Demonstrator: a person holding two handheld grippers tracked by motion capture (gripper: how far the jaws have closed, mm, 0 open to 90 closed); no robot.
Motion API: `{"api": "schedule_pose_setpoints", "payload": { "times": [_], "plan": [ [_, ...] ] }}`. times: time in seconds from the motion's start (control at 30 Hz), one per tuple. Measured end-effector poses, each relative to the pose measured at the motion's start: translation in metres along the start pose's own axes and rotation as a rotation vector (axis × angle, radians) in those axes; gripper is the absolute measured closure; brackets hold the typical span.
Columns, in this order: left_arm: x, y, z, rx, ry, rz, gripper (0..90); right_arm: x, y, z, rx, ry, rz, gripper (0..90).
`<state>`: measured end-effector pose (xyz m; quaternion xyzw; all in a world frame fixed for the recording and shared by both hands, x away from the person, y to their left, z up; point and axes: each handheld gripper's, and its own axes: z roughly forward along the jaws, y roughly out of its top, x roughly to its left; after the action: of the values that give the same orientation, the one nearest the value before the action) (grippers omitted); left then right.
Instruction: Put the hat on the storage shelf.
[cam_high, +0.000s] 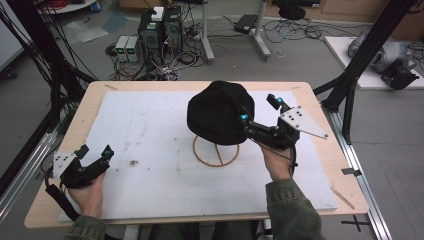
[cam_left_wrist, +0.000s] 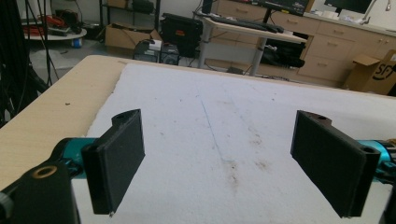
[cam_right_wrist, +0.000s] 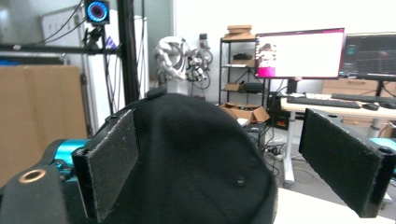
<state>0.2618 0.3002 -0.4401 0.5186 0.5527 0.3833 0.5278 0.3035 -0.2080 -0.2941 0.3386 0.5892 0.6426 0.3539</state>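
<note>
A black cap sits on top of a wooden ring stand a little toward three o'clock from the middle of the white mat that covers the wooden table. The cap hides the upper part of the stand; its round base ring lies flat on the mat at the cap's six o'clock. The right gripper is at the cap's three o'clock, held by the person's right hand, pointing toward nine o'clock at the cap's side. Its jaws stand wide apart. In the right gripper view the cap bulges up between the two black jaws and partly in front of the left one; the pads do not press on it, and whether the left pad brushes the fabric cannot be told. The left gripper rests well away, near the table's eight o'clock corner, in the person's left hand, low over the mat. Its jaws are also spread wide, and in the left gripper view bare mat lies between them, with a few brown specks and a faint blue line on it.
</note>
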Motion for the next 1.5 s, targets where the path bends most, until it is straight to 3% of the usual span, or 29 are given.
{"api": "schedule_pose_setpoints", "payload": {
  "times": [0.17,0.27,0.3,0.33,0.6,0.67,0.87,1.23,1.37,1.5],
  "plan": [
    [0.0,0.0,0.0,0.001,0.0,0.002,17.6,-0.016,-0.001,-0.009,-0.037,-0.014,0.061,10.6],
    [0.0,0.0,0.0,0.002,0.001,0.001,17.6,-0.029,-0.005,-0.017,-0.046,-0.072,0.079,10.6],
    [0.0,0.0,0.0,0.002,0.001,0.001,17.6,-0.029,-0.005,-0.017,-0.046,-0.072,0.079,10.6],
    [0.0,0.0,0.0,0.001,0.001,0.003,17.6,-0.036,-0.008,-0.02,-0.045,-0.107,0.091,10.6],
    [0.0,0.0,0.0,0.003,0.001,0.004,17.6,-0.056,-0.016,-0.031,-0.058,-0.216,0.141,10.6],
    [0.0,0.0,0.0,0.003,0.001,0.004,17.6,-0.064,-0.022,-0.036,-0.063,-0.268,0.156,10.7],
    [0.0,-0.001,0.0,0.007,0.001,0.005,17.6,-0.077,-0.032,-0.045,-0.066,-0.34,0.196,10.7],
    [-0.001,-0.001,0.0,0.008,-0.002,0.005,17.6,-0.081,-0.049,-0.05,-0.026,-0.432,0.154,15.2],
    [-0.001,-0.001,0.0,0.009,-0.003,0.007,17.7,-0.08,-0.056,-0.05,-0.003,-0.437,0.134,15.0],
    [-0.001,-0.001,0.0,0.009,-0.006,0.007,17.6,-0.077,-0.064,-0.049,0.034,-0.443,0.079,14.9]
  ]
}}
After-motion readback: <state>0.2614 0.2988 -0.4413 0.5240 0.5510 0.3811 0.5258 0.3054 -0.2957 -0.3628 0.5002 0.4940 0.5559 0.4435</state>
